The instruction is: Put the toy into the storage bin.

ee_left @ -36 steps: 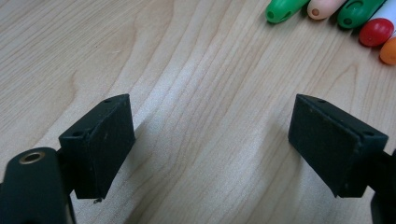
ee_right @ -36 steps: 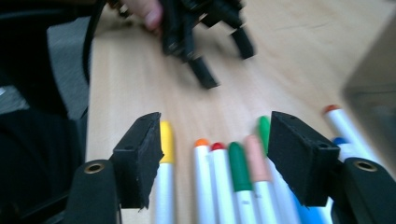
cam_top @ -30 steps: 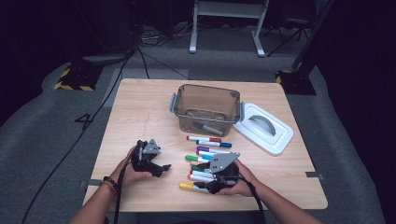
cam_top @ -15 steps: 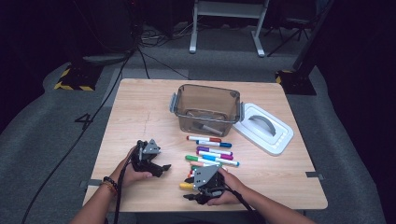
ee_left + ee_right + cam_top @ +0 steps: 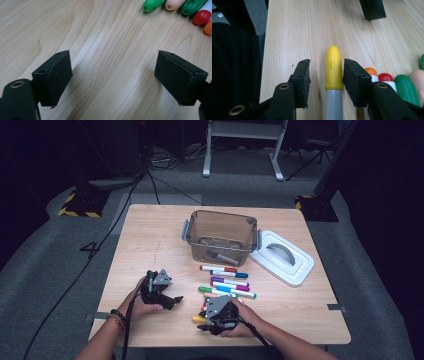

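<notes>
The yellow-capped marker (image 5: 333, 72) lies on the desk (image 5: 299, 30) at the near end of the marker row, between the right tool's (image 5: 325, 75) jaws, which have just been closing: one pad touches the cap, the other stands off. The left tool (image 5: 112, 75), gaping wide, grasps nothing

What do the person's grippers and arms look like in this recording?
Both the left gripper and the right gripper are black, each topped with a grey three-cornered plate and trailing a black cable. Their jaws end in blocky black pads, with brass-coloured eyelets near the base. The forearms are bare; the left wrist wears beaded bracelets.
</notes>
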Demonstrator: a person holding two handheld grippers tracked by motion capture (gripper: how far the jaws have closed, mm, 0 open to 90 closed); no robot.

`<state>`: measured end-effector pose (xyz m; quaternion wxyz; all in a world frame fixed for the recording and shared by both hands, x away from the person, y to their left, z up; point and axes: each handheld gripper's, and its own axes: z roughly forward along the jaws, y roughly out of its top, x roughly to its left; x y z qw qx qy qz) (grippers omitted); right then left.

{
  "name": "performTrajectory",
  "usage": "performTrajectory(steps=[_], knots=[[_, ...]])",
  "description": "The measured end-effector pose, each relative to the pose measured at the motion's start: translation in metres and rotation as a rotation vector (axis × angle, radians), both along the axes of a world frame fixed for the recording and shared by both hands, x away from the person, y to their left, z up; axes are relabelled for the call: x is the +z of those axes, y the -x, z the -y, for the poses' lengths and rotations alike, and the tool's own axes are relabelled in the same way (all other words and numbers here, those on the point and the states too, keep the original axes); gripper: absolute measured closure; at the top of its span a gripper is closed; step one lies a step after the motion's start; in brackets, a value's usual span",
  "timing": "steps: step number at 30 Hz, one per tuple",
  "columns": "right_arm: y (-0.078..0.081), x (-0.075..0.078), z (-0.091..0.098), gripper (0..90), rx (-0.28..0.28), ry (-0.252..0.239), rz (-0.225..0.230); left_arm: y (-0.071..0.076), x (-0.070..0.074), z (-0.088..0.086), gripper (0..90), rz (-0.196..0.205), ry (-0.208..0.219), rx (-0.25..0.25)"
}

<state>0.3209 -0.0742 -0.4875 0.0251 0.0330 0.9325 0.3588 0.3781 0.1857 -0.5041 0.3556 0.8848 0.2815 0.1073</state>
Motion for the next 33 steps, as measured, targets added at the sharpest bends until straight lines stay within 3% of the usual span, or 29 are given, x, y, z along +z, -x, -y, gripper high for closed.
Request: performTrajectory(steps=[4,8,19,22,33], knots=[[-0.002,-0.004,-0.001,61.9,-0.001,0.002,-0.020,0.000,0.000,0.000,14.8,-0.004,0.003,0.002],[-0.002,-0.003,-0.001,74.1,-0.007,0.002,-0.019,0.000,0.000,0.000,14.8,-0.002,0.001,0.001],[0.001,0.000,0.000,75.1,0.021,0.005,-0.003,0.000,0.000,0.000,14.8,0.000,0.000,0.000],[0.002,0.006,0.003,75.1,0.038,-0.012,-0.006,0.000,0.000,0.000,14.7,-0.001,0.003,0.002],[-0.009,0.041,0.024,75.1,-0.011,-0.109,0.039,0.000,0.000,0.000,14.8,-0.001,0.004,0.002]])
